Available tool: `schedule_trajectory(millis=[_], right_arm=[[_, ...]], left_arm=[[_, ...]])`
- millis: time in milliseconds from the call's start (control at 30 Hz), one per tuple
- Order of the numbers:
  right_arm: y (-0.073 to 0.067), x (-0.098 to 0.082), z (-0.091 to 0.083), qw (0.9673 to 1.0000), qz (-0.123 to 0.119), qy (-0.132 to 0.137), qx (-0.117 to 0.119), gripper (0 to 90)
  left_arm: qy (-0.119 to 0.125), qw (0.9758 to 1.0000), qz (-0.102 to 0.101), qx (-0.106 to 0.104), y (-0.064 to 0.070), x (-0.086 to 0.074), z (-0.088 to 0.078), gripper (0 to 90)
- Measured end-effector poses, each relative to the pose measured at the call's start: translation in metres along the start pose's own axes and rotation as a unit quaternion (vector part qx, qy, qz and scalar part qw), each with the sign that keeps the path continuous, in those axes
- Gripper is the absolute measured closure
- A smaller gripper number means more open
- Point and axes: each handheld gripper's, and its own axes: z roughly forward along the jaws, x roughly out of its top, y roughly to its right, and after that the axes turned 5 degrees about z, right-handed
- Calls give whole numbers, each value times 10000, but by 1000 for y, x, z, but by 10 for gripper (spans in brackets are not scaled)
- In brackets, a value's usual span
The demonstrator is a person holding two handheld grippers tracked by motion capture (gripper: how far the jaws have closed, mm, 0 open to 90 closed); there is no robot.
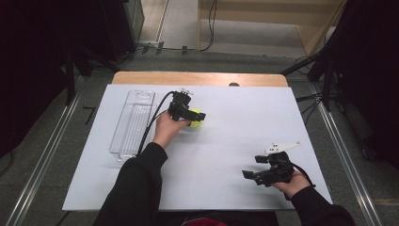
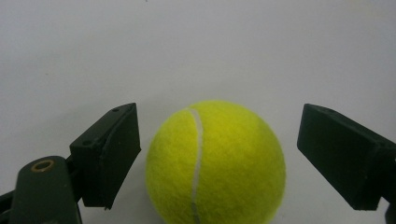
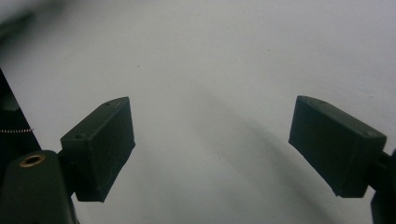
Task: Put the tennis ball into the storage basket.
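A white table under dim room light: the left gripper straddles a yellow tennis ball beside a clear tray, its jaws spread and not yet touching the ball. The right gripper rests well apart, spread and empty. An off-centre squeeze could send the ball rolling away.

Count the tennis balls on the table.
1. The tennis ball lies on the white table just right of the clear tray, between the open jaws of the left claw, with gaps on both sides. Nothing hints at hidden ones.
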Motion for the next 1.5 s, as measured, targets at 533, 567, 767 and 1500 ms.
schedule_trajectory(millis=[533,567,767,1500], right_arm=[[0,0,0,10000,-25,-3,-11,123],[0,0,0,10000,-26,-4,-13,122],[0,0,1,10000,-32,-6,-14,122],[0,0,0,10000,-29,-5,-13,122]], left_arm=[[-90,10000,2,-19,2,-9,9,140],[-85,10000,-14,-14,2,-10,10,140],[-153,9999,-22,-1,1,-14,12,140],[-171,9998,11,67,1,-19,16,254]])
